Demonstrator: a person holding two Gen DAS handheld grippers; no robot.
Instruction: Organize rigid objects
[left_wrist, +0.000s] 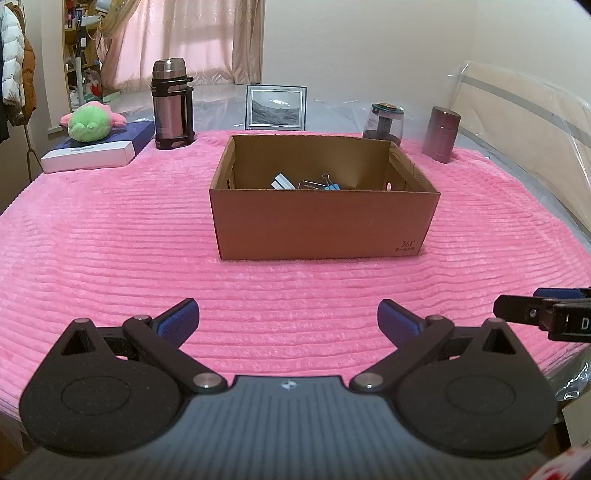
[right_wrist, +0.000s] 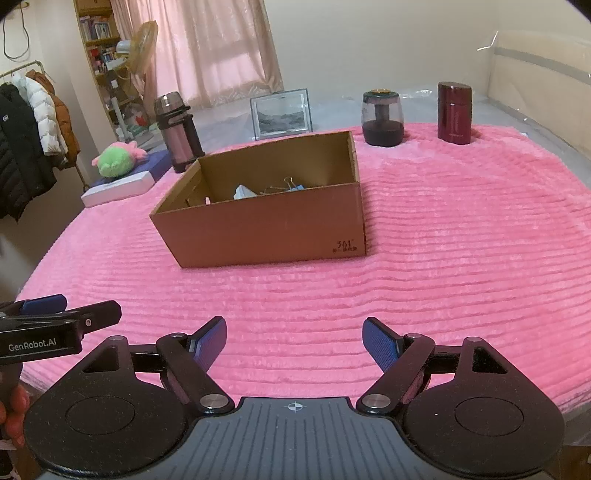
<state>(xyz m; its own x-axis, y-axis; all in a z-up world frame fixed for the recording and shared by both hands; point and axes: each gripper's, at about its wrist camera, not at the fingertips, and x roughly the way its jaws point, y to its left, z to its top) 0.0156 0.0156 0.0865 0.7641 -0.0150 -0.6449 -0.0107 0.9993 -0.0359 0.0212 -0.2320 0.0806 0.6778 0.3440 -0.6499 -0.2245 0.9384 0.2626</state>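
1. Pink ribbed fabric (left_wrist: 110, 258) is spread over the tabletop, with curtains and a cluttered shelf behind.
2. A cardboard box (left_wrist: 321, 221) is set near the middle of the tabletop; binder clips (left_wrist: 325, 184) and a pale small item are seen inside it.
3. Along the far edge a steel flask (left_wrist: 171, 105), a picture frame (left_wrist: 276, 108), a clear jar (left_wrist: 384, 123) and a maroon canister (left_wrist: 443, 134) are stood upright, well apart from the box.
4. The left gripper (left_wrist: 288, 319) is held with jaws wide and nothing between them, near the near edge; the right gripper (right_wrist: 294, 341) is likewise spread wide and empty.
5. A tall vessel could be tipped on the soft, ridged fabric if it were caught high or off-centre, it is judged; the box could be shoved by a careless reach.
6. The plush toy (right_wrist: 118, 160) on a flat book at the far left corner is shown in both views; only the right view shows the hanging coats (right_wrist: 26, 133) and a hand (right_wrist: 13, 410) under the left tool.
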